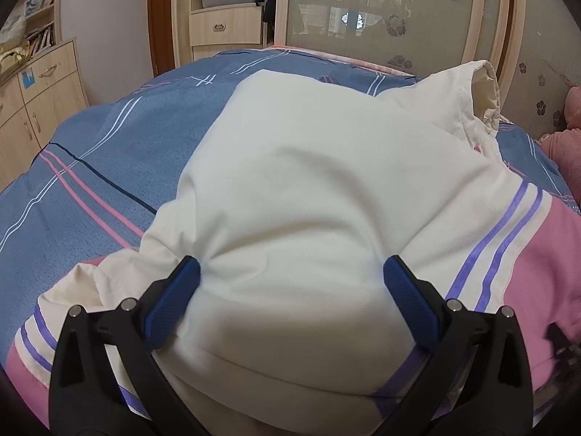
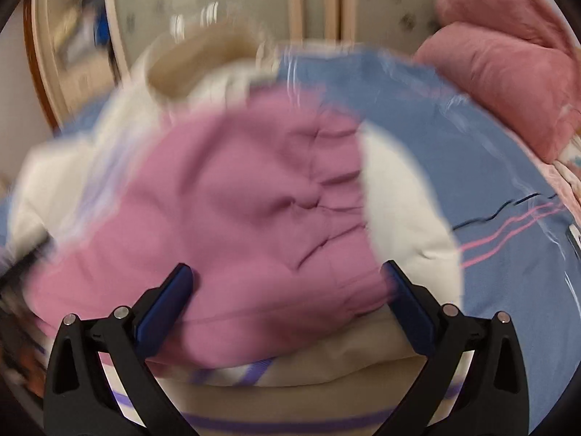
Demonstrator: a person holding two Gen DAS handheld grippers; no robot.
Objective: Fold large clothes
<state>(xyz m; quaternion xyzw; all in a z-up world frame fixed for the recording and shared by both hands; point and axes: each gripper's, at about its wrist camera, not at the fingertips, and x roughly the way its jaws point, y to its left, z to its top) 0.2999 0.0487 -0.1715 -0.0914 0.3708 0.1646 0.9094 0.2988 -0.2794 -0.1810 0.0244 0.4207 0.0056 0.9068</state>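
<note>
A large cream jacket (image 1: pixel 308 181) with pink panels and purple stripes lies partly folded on a blue striped bedspread (image 1: pixel 90 167). Its cream hood (image 1: pixel 479 98) lies at the far right. My left gripper (image 1: pixel 290 279) is open, its blue pads (image 1: pixel 174 301) straddling a cream fold of the jacket. In the blurred right wrist view, my right gripper (image 2: pixel 287 283) is open, its jaws on either side of a pink sleeve (image 2: pixel 236 200) with a gathered cuff that lies across the cream body (image 2: pixel 399 200).
Wooden cabinets (image 1: pixel 40 101) stand left of the bed, a wardrobe with frosted floral doors (image 1: pixel 381 11) behind it. A pink folded quilt (image 2: pixel 508 65) lies at the bed's right side. Bare blue bedspread (image 2: pixel 490 163) shows right of the jacket.
</note>
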